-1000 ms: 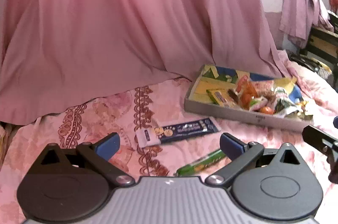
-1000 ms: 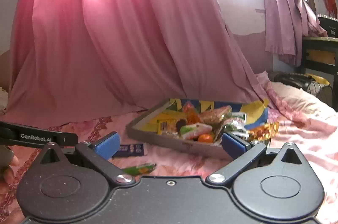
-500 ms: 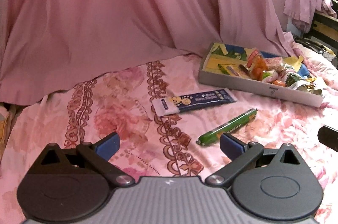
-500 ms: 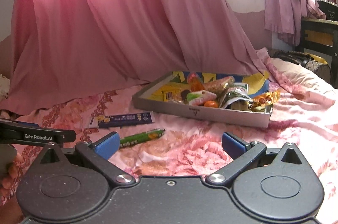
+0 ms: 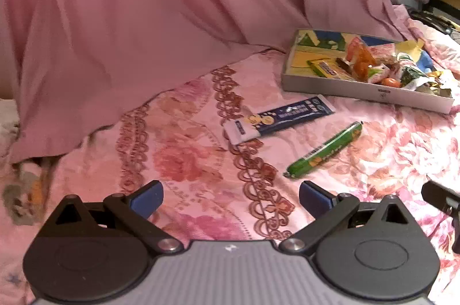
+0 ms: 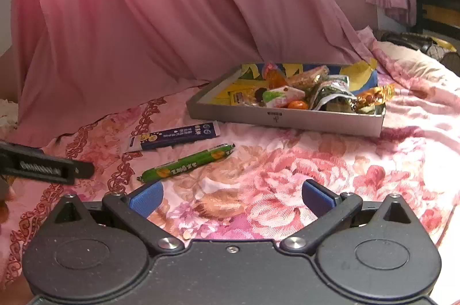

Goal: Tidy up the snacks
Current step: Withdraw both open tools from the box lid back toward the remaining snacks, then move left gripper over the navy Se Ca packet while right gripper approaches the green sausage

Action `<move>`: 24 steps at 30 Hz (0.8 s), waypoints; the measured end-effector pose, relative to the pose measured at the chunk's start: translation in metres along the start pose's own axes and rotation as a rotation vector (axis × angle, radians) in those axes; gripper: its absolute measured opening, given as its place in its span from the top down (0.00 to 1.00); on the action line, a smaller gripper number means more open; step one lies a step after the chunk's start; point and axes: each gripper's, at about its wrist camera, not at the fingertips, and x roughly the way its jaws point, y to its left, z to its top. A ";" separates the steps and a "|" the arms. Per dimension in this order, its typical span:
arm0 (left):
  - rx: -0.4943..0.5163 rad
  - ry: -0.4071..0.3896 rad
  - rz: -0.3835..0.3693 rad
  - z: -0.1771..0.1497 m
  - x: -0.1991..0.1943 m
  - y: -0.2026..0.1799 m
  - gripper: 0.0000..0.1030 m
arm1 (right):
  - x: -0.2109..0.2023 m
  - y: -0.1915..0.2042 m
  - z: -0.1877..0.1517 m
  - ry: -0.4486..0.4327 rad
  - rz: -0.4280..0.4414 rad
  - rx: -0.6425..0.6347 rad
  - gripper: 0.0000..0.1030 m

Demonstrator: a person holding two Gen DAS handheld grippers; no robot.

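A shallow grey tray [image 5: 365, 89] sat in the upper right of the left wrist view, on a pink floral bedspread [image 5: 184, 161], and held a heap of wrapped snacks [image 5: 373, 66] crowded toward its right end. In the right wrist view the same tray [image 6: 287, 119] lay just right of centre, its snacks [image 6: 310, 93] piled against the right wall, with one gold-wrapped piece [image 6: 373, 96] hanging over the rim at the right corner.

Two snacks lay loose on the bedspread, outside the tray. A flat dark blue packet [image 5: 280, 118] lay just below and left of the tray's near wall, apart from it. A green stick-shaped snack [image 5: 325, 151] lay below and right of the packet, slanted, and near it without touching. The right wrist view showed both in the centre left: the blue packet [image 6: 172, 136] above the green stick [image 6: 187, 162].

The left gripper [image 5: 231, 197] hovered at the bottom of its frame with its blue fingers spread wide and nothing between them. The right gripper [image 6: 233, 195] was likewise spread and empty, just above the floral cloth [image 6: 287, 190].

A pink curtain [image 5: 143, 17] draped down behind everything, its hem lying on the bedspread.
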 end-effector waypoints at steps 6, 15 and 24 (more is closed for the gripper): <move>0.038 0.043 0.059 0.020 -0.026 0.007 0.00 | -0.003 -0.004 0.003 0.025 0.066 0.074 0.01; 0.338 0.080 0.099 0.048 -0.002 -0.018 0.00 | 0.004 -0.012 0.002 0.072 0.111 0.144 0.01; 0.504 0.012 0.002 0.051 0.062 -0.021 0.00 | 0.024 -0.006 -0.005 0.133 0.104 0.128 0.01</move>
